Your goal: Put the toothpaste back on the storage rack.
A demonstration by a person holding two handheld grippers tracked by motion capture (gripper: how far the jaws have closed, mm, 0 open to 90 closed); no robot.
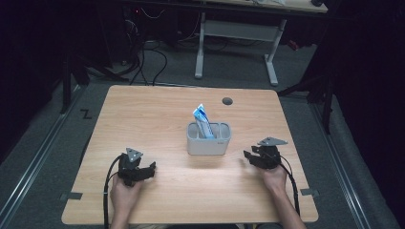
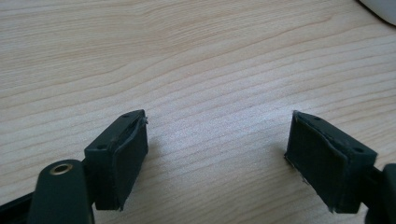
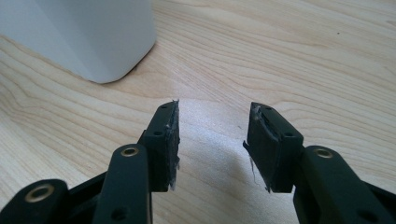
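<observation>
Both hand-held grippers, left point(image 2: 217, 156) wide, right point(image 3: 212, 144) narrower, gape empty over the table point(image 1: 157, 107).

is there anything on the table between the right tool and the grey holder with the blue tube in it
Nothing visible. Bare wood lies between the right tool and the grey holder; its jaws stand open and empty. The blue tube stands upright inside the holder. The left tool rests apart, on the holder's other side.

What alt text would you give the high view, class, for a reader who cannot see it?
A grey holder with a blue and white tube stands mid-table. A person's hands rest either side, the left gripper and right gripper both open, holding nothing.
</observation>
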